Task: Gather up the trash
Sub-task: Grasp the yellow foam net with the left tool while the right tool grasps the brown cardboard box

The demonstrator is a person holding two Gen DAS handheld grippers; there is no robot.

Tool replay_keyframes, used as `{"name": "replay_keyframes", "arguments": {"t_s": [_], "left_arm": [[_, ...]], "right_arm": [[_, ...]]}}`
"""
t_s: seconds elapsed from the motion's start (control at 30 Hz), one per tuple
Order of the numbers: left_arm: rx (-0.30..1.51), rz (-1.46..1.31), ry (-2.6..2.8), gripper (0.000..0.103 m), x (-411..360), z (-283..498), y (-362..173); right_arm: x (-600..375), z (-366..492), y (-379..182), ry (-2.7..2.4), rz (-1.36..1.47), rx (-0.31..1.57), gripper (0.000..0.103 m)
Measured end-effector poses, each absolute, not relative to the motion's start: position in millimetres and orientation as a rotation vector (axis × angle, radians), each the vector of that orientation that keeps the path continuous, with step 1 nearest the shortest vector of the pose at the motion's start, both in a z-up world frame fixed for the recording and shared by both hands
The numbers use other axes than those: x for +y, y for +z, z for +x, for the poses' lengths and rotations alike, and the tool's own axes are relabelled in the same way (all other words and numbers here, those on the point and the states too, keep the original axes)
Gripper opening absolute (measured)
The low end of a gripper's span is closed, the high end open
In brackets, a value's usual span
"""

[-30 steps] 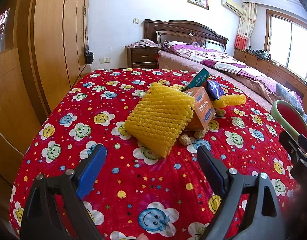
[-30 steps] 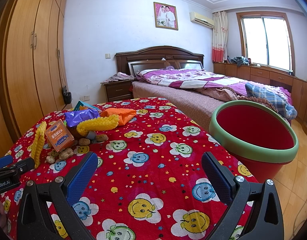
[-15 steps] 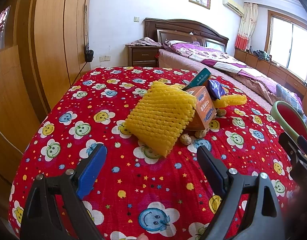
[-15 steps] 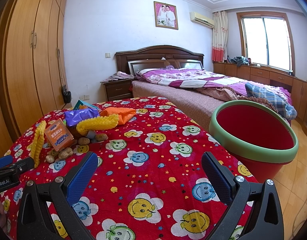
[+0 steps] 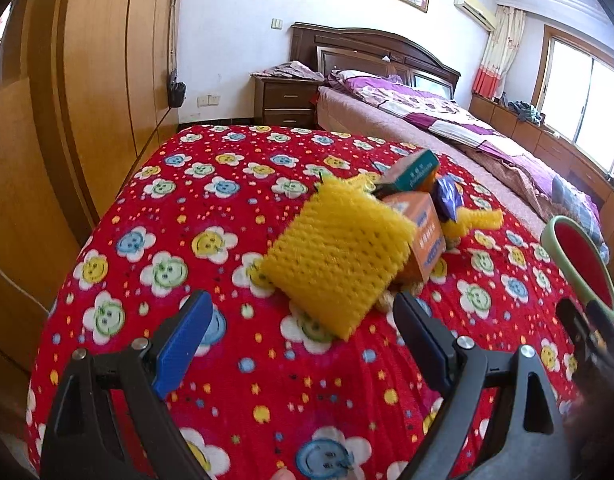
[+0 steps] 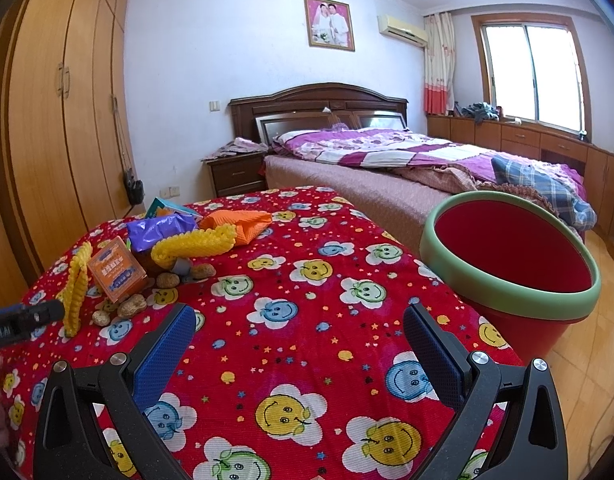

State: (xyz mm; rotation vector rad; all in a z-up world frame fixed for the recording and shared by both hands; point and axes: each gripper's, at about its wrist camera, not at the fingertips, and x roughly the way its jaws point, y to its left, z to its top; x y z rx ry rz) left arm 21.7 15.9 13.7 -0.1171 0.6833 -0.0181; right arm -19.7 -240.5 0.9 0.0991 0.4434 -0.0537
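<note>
Closer than a second earlier, the left tongs (image 5: 299, 316) had advanced on the yellow foam net sleeve (image 5: 337, 250), whose near corner now lay just between the spread blue pads; the view was slightly blurred and tilted. Both tongs were released and held nothing, the right tongs (image 6: 299, 336) hovering over bare red smiley-flower cloth on the tabletop (image 6: 307, 280), as before. The sleeve leaned against an orange carton (image 5: 425, 236), its long axis running from the near corner away and leftward, directly ahead of the left tongs. Behind sat a teal box (image 5: 411, 172), a purple wrapper (image 6: 163, 230), a second yellow net (image 6: 193, 244), an orange net (image 6: 239, 222) and scattered peanuts (image 6: 131, 306). The red bin with a green rim (image 6: 511, 292) stood off the table's right edge, nearer the right tongs. The left tongs looked better placed for the sleeve.
</note>
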Motion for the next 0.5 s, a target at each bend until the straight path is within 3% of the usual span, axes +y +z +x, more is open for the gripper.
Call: {"name": "replay_keyframes", "arguments": {"t_s": [0.3, 0.5], "left_arm": [[0.777, -0.076, -0.097, 0.091, 1, 63, 15], [0.846, -0.097, -0.103, 0.066, -2, 80, 1]], "right_arm": [[-245, -11, -2, -0.038, 0.136, 0.496, 0.103], [-250, -8, -4, -0.025, 0.171, 0.523, 0.103]]}}
